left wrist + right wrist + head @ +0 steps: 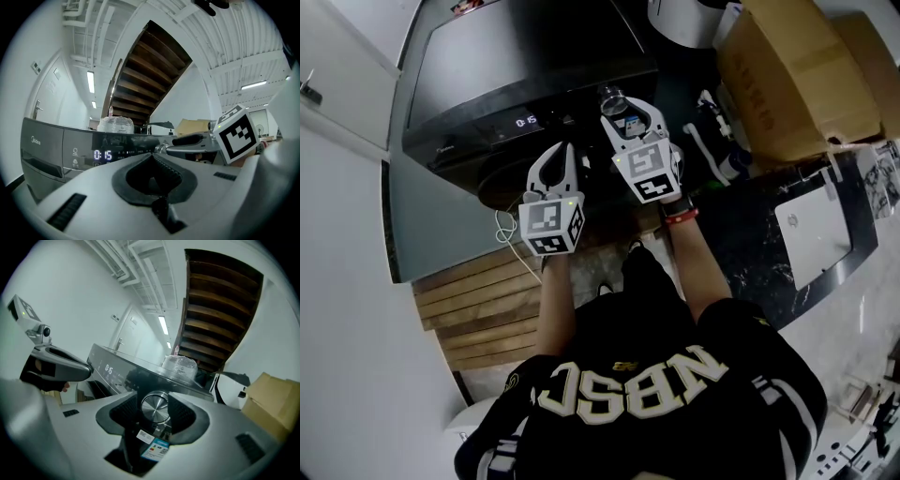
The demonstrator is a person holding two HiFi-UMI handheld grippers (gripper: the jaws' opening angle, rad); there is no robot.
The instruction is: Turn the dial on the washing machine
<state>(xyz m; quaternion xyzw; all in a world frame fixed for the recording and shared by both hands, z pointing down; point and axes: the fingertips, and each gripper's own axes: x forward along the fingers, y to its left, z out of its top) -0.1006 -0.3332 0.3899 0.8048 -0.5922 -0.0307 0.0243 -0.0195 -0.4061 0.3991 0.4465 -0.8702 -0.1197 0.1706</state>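
The dark washing machine (516,66) shows 0:15 on its display (526,121). Its chrome dial (612,95) is on the front panel, right of the display. My right gripper (630,112) is right at the dial. In the right gripper view the dial (155,407) sits framed between the tips of the right gripper (151,400), which stands open, its pads apart from the dial. My left gripper (562,152) hangs lower left, short of the panel. In the left gripper view its jaws (151,155) meet, with nothing held.
A large cardboard box (797,75) stands right of the machine. A white flat device (811,225) lies on a dark marble counter (750,234). Wooden planks (487,309) and a white cable (508,234) are on the floor at left. A wrapped bundle (180,366) rests on the machine top.
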